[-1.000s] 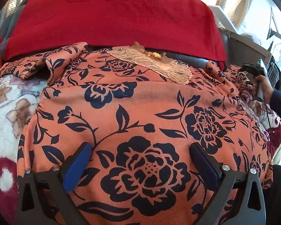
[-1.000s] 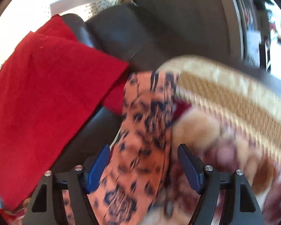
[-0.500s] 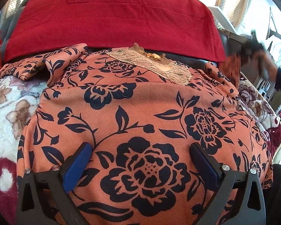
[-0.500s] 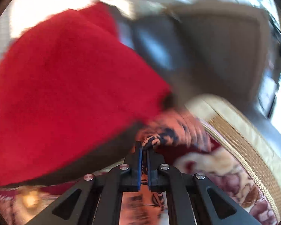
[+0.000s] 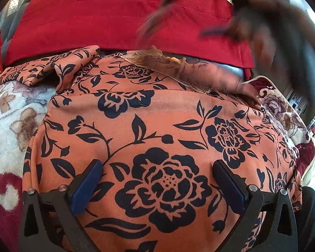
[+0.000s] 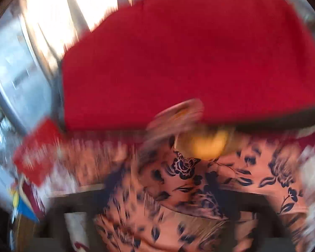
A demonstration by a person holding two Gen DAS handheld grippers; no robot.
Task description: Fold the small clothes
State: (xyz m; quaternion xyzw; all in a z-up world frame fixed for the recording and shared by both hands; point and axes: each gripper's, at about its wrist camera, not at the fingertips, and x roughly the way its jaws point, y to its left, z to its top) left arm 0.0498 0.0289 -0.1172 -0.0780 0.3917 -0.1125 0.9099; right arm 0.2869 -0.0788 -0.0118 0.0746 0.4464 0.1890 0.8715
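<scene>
An orange garment (image 5: 157, 115) with black flowers lies spread flat, its lace neckline (image 5: 157, 59) at the far end. My left gripper (image 5: 157, 164) hovers open low over the near hem, nothing between its blue pads. My right gripper (image 6: 161, 201) sweeps in fast and blurred, seen with a hand (image 5: 262, 21) at the top right of the left wrist view. Its jaws are opening. The garment's right sleeve (image 5: 212, 75) is a blur falling across the neckline; in the right wrist view the sleeve (image 6: 178, 178) lies loose between the wide jaws. The left sleeve (image 5: 52, 67) is bunched at the far left.
A red blanket (image 5: 115, 16) covers the backrest behind the garment. A patterned cream and maroon blanket (image 5: 10, 115) lies under it and shows on both sides. A red box (image 6: 37, 153) sits at the left. Furniture stands at the far right.
My right gripper shut on the right sleeve, swung it left across the garment toward the neckline, and its jaws have now parted. The left gripper has not moved.
</scene>
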